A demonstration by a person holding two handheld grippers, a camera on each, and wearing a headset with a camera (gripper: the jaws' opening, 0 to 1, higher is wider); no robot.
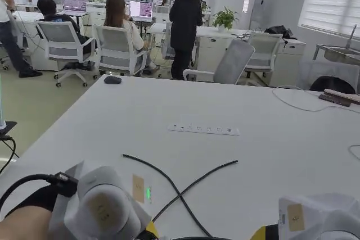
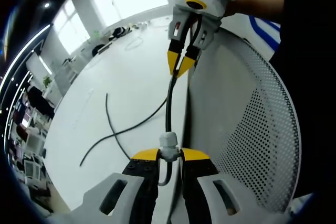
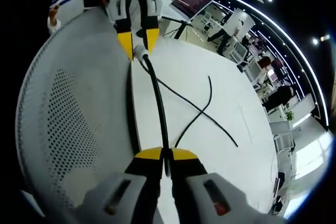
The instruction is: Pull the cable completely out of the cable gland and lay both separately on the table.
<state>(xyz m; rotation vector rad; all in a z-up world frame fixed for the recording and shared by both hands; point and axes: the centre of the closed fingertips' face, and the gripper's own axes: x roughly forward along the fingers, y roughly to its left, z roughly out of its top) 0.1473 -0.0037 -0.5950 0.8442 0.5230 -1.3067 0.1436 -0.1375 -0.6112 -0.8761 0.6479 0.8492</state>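
Your left gripper point(image 2: 169, 156) is clamped on the small white gland point(image 2: 168, 142). Your right gripper point(image 3: 165, 156) is closed on the black cable point(image 3: 157, 98) a little way along it, and both are by the near edge of the table point(image 1: 270, 139). The cable is light and limp, with a smooth-looking sheath, so grip it firmly close to the gland and pull straight along its line. The gland is hard plastic and should take a firm squeeze. The two tails crossing on the table are probably the same cable, though I can't trace them. The tabletop is flat and white, with a power strip point(image 1: 203, 130) further off. What looks like a perforated chair back point(image 2: 252, 129) crowds your hands.
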